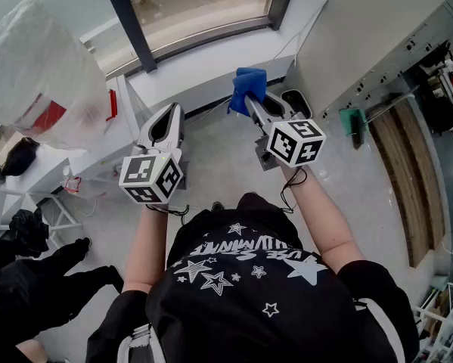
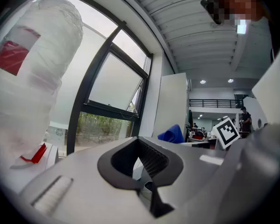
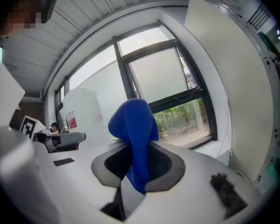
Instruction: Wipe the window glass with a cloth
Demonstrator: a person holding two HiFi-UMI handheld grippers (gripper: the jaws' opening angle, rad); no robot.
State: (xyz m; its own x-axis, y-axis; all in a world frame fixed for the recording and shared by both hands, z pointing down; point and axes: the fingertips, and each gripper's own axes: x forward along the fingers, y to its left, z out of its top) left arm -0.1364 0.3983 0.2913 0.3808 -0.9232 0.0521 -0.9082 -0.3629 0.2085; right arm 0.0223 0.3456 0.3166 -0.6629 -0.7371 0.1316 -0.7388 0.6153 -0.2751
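The blue cloth (image 1: 246, 89) is bunched in my right gripper (image 1: 258, 106), which is shut on it and held just short of the white sill below the window glass (image 1: 203, 6). In the right gripper view the cloth (image 3: 135, 129) sticks up out of the jaws of the right gripper (image 3: 137, 164), with the window glass (image 3: 158, 76) beyond it. My left gripper (image 1: 168, 119) is level with it to the left, shut and empty. The left gripper view shows the left gripper (image 2: 140, 158) with its pads together, the window glass (image 2: 114, 83) ahead and the cloth (image 2: 172, 134) off to the right.
A big white plastic-wrapped bundle (image 1: 37, 74) with a red label stands at the left by the window. A white wall panel (image 1: 362, 29) rises at the right, with a green brush (image 1: 352, 121) on the floor by it. A person's dark-clad legs (image 1: 29, 278) are at lower left.
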